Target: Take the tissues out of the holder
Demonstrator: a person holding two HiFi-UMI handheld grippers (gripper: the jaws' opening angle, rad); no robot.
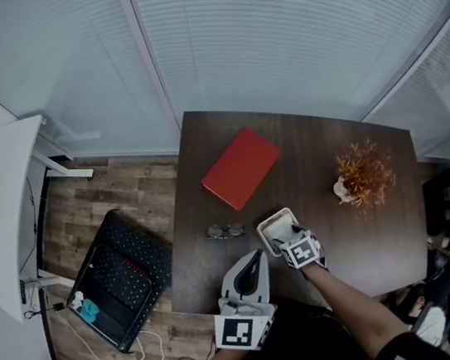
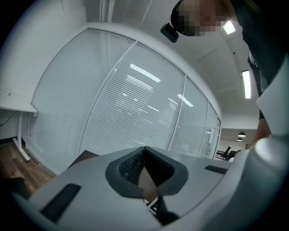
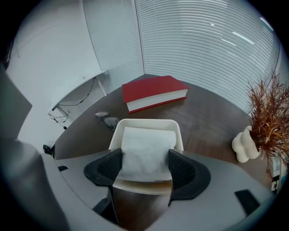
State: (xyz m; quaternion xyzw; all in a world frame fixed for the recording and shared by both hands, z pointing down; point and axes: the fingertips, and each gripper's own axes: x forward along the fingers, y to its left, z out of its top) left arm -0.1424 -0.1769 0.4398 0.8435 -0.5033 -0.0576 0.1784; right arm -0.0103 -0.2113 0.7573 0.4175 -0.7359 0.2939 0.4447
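A white tissue holder point(image 1: 275, 226) stands near the front of the dark wooden table point(image 1: 320, 140). In the right gripper view its rim point(image 3: 146, 123) frames a stack of white tissues point(image 3: 146, 149) that rises out of it. My right gripper point(image 3: 145, 164) reaches over the holder's near side, and its two dark pads point(image 3: 109, 168) lie against the left and right edges of the tissues. The head view shows this gripper point(image 1: 291, 239) at the holder. My left gripper point(image 1: 251, 270) hangs by the table's front edge, left of the holder, with its jaws together and nothing between them point(image 2: 144, 151).
A red book point(image 1: 241, 167) point(image 3: 153, 92) lies behind the holder, and a pair of glasses point(image 1: 225, 231) point(image 3: 107, 120) to its left. A white vase of dried orange twigs point(image 1: 363, 175) point(image 3: 246, 144) stands at the right. On the floor at the left lie a black bag point(image 1: 122, 278) and cables.
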